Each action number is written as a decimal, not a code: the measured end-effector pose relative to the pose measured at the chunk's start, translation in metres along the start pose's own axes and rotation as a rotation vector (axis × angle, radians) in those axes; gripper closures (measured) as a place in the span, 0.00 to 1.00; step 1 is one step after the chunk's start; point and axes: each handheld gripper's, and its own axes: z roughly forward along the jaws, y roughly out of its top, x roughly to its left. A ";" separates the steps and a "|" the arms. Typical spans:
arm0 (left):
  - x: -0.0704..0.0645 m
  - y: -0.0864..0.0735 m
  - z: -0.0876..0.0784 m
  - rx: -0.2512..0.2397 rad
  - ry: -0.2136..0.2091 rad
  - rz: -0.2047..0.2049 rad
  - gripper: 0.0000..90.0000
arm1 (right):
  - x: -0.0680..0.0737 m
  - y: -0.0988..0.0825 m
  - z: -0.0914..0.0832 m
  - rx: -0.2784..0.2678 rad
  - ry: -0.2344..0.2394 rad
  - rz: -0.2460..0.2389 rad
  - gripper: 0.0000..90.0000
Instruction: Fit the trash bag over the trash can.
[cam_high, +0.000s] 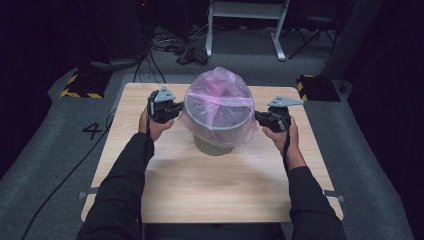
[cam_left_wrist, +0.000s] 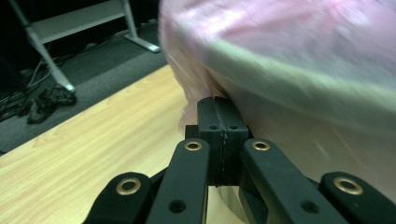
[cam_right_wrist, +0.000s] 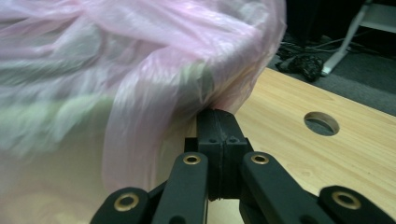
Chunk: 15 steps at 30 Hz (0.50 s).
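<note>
A round grey-green bin (cam_high: 215, 131) stands at the middle of the wooden table (cam_high: 200, 185), with a thin pink plastic bag (cam_high: 218, 92) puffed over its top and draped down its sides. My left gripper (cam_high: 179, 111) is at the bag's left side and my right gripper (cam_high: 257, 117) at its right side. In the left gripper view the jaws (cam_left_wrist: 218, 105) are pressed together, with the bag's hem (cam_left_wrist: 196, 100) gathered at their tips. In the right gripper view the shut jaws (cam_right_wrist: 218, 116) pinch the film (cam_right_wrist: 154, 121), which is drawn down to them.
A round hole (cam_right_wrist: 321, 122) is cut in the tabletop beyond the right gripper. Past the table's far edge the floor holds cables (cam_high: 192, 52), a white desk frame (cam_high: 245, 20) and yellow-black striped blocks (cam_high: 80, 85).
</note>
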 end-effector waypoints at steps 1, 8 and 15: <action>-0.003 -0.002 -0.002 0.005 -0.004 0.010 1.00 | 0.001 -0.001 -0.001 0.009 0.012 -0.009 1.00; -0.019 -0.008 -0.016 0.003 -0.029 0.057 1.00 | 0.015 -0.009 -0.010 0.037 0.042 -0.069 1.00; -0.017 -0.008 -0.030 0.007 0.083 0.064 0.79 | 0.019 -0.010 -0.018 0.055 -0.044 -0.105 0.79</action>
